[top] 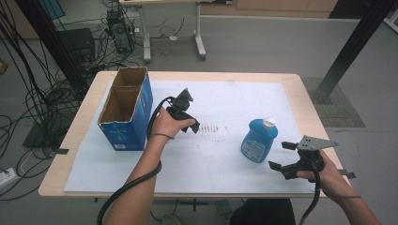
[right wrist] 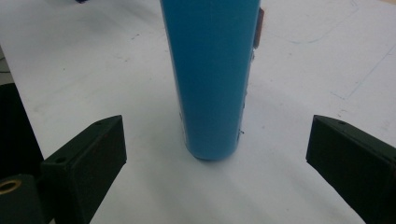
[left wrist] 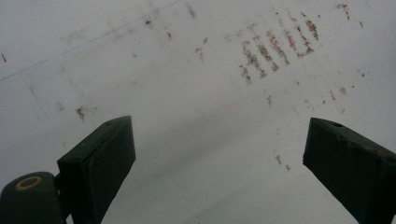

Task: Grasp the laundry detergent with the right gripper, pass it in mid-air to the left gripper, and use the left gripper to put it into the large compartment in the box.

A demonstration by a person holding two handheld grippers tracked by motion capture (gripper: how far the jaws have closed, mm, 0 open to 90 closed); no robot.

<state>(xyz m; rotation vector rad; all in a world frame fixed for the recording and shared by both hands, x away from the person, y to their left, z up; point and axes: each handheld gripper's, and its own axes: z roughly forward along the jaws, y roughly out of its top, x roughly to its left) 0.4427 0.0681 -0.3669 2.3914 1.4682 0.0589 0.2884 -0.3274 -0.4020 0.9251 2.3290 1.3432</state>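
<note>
A blue bottle (top: 258, 140) with a white cap stands upright on the white sheet (top: 225, 98) at the right of the table. My right gripper (top: 280, 155) is open just to the bottle's right, jaws spread wide and pointing at it. In the right gripper view the blue bottle (right wrist: 211, 79) rises straight ahead of my right gripper (right wrist: 217, 149), a short way beyond the jaw tips and touching neither. My left gripper (top: 190, 123) hovers over the middle of the sheet, held by a hand. In the left gripper view my left gripper (left wrist: 219, 144) is open above bare, stained sheet.
An open blue cardboard box (top: 126, 108) with two compartments stands at the table's left, close to the left hand. Brown scuff marks (left wrist: 275, 46) stain the sheet's middle. Cables, table legs and a black post lie on the floor beyond the table's far edge.
</note>
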